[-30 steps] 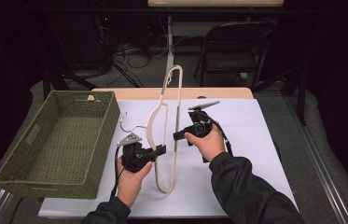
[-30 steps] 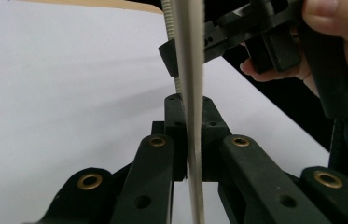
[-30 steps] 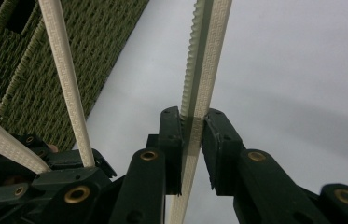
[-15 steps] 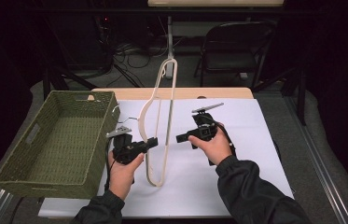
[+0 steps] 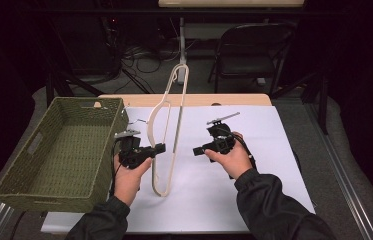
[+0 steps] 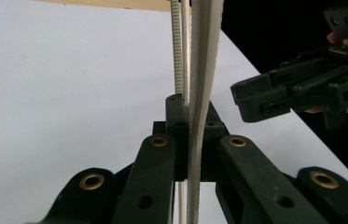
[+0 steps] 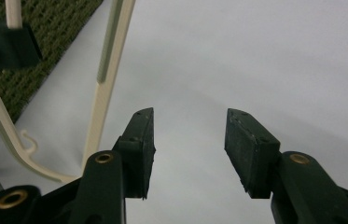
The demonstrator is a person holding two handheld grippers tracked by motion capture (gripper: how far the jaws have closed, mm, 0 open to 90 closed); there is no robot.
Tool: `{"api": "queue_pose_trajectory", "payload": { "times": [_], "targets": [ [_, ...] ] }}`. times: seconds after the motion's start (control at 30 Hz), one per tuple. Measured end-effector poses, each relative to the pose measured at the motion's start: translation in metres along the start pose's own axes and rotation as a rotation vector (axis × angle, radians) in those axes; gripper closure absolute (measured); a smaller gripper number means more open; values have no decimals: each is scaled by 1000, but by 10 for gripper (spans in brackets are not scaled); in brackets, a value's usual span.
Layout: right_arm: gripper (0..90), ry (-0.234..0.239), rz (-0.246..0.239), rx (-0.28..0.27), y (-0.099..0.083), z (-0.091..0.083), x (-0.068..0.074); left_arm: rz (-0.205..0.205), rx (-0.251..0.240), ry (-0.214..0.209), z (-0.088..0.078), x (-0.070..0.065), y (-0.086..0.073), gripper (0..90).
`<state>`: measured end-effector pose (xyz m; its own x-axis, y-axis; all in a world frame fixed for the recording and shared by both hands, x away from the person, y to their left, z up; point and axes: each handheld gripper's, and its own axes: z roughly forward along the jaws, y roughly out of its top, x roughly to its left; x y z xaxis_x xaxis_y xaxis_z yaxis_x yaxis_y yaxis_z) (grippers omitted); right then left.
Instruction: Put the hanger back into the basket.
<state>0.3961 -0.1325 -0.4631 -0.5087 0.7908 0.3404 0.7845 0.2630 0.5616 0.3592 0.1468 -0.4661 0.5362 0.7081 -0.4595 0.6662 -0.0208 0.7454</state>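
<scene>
The cream-white plastic clothes hanger (image 5: 166, 130) stands nearly upright above the white table cover, its hook end at the top, reaching past the far table edge, and its rounded shoulder end lowest, just over the sheet near the front. Its curved arm bows toward the basket side, while its straight bar, with a ribbed strip along it, runs on the other side. A small notch hook sits inside near the lower bend.
</scene>
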Motion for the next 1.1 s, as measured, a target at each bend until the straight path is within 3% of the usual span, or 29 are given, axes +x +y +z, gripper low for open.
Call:
{"api": "queue_pose_trajectory", "payload": {
  "times": [0.23,0.3,0.33,0.4,0.47,0.57,0.73,1.1],
  "targets": [
    [518,-32,-32,-20,-8,-8,-4,52,55,43,-10,-5,19,869],
    [513,-50,-44,9,-10,-12,-5,71,73,56,-14,-8,25,870],
    [511,-44,-37,-32,-13,-11,-6,81,84,59,-16,-9,28,869],
    [510,-61,-48,4,-15,-17,-8,92,107,67,-20,-11,34,870],
    [506,-61,-45,-30,-18,-18,-10,104,128,76,-24,-12,39,870],
    [504,-75,-53,-3,-20,-23,-12,114,158,82,-27,-13,46,870],
    [501,-84,-56,-16,-24,-26,-15,128,215,112,-30,-14,56,870],
    [476,-112,-84,-4,-32,-32,-18,211,305,157,-46,-22,69,870]
  ]
}}
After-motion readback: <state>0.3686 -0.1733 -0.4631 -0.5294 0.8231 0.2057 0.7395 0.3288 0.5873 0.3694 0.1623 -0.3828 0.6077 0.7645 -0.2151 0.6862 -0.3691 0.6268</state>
